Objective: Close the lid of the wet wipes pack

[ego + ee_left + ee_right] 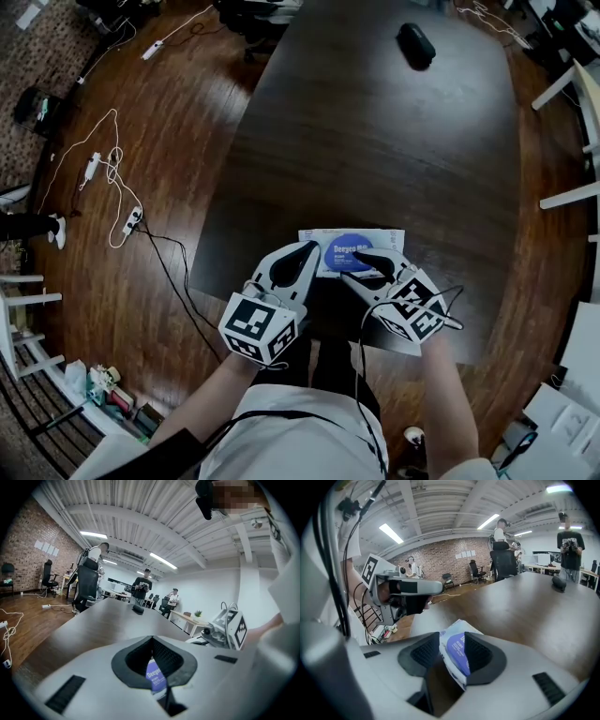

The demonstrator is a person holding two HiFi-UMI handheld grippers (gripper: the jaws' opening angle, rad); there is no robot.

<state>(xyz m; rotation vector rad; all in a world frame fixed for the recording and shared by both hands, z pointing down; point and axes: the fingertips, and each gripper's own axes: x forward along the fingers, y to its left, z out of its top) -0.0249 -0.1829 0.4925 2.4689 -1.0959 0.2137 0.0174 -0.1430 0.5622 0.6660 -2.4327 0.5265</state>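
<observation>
Keep the left hand-held gripper (312,247), jaws pressed together, bearing on the wet wipes pack (394,239) beneath its tips, while the right hand-held gripper (358,267), pinching the pack beside its blue lid (342,251), steadies it on the tabletop (375,141); check that the lid seats evenly.

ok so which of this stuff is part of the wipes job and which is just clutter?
Job: wipes pack; right claw, shut on it; left claw, shut, at its edge.
Lying about: black object far down the table; power strip on the floor.
</observation>
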